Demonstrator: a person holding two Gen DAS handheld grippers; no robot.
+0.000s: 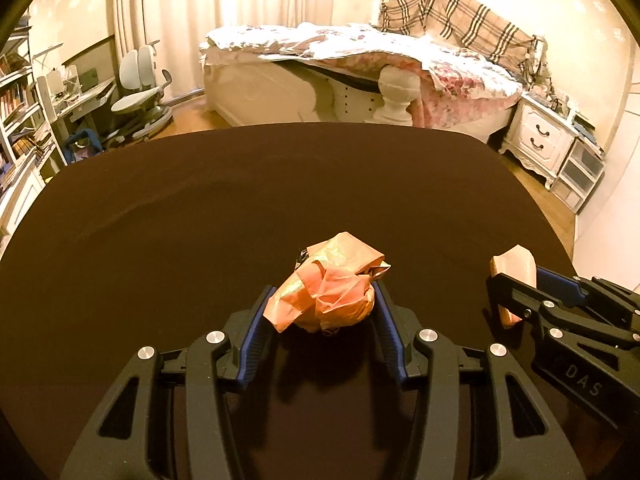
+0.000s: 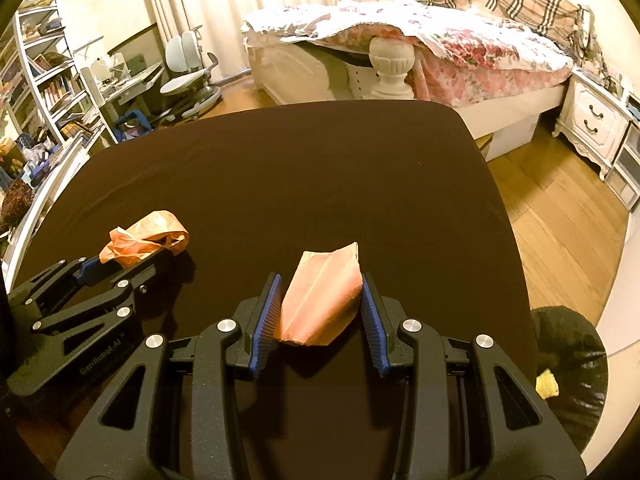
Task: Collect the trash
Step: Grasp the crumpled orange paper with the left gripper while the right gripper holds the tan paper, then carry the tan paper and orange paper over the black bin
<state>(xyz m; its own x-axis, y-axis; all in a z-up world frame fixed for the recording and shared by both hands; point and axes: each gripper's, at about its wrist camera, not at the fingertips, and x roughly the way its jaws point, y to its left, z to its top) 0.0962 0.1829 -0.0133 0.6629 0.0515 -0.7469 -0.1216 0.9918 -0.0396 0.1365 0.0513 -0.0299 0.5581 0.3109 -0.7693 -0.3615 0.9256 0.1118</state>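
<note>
Two grippers worked low over the dark table (image 1: 168,216). Left gripper (image 1: 323,305) pads pressed a crumpled orange-and-gold wrapper (image 1: 330,286), partly closed. Right gripper (image 2: 319,305) clamped a folded, creased pinkish paper packet (image 2: 320,296). Beyond stood a bed (image 2: 460,52).

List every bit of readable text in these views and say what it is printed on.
"DAS": on the right gripper body, left wrist view.
"GenRobot.AI": on the left gripper body, right wrist view.
Book spines on the bookshelf: too small to read.
Crumpled wrapper: no legible print.
</note>
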